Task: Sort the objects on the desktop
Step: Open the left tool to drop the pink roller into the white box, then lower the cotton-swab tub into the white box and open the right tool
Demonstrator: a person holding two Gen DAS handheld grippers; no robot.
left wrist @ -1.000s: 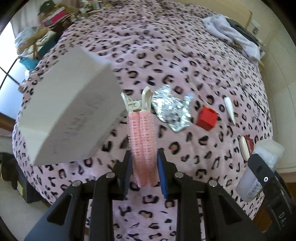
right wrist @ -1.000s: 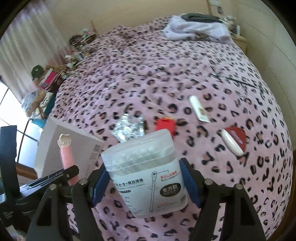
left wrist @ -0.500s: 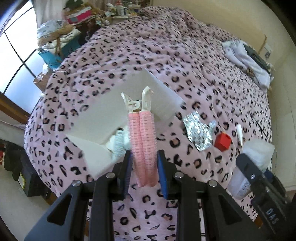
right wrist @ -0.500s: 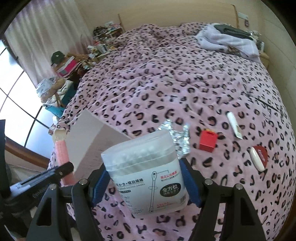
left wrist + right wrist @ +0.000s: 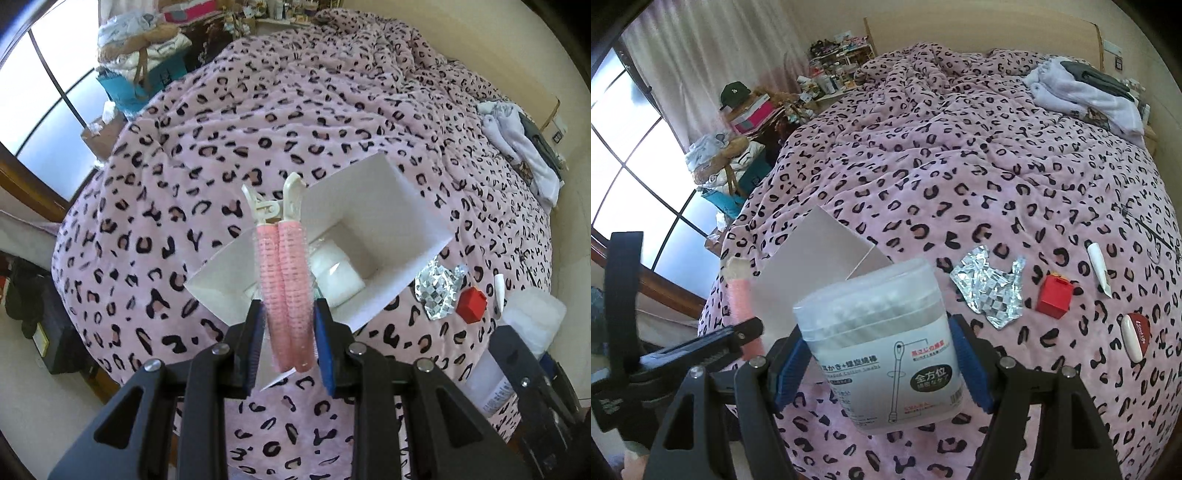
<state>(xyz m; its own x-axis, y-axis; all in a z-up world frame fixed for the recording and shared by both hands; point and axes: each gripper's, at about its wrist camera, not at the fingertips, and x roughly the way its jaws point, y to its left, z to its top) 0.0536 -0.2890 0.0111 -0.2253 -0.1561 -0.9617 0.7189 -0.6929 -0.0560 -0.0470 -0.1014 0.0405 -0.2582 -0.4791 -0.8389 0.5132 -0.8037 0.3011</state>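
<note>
The left gripper clamps a pink hair roller clip, with the white box open just beyond its jaws. The right gripper squeezes a cotton swab container.

Your left gripper is matte black plastic with triangular cut-outs in its arms, silver round screw heads at the joints around six o'clock, and blue pads lining both fingers. Your right gripper is built alike: black angular arms, silver screws, blue pads. At nine o'clock in the right view, the left unit's black side carries faint white lettering, unreadable.
</note>
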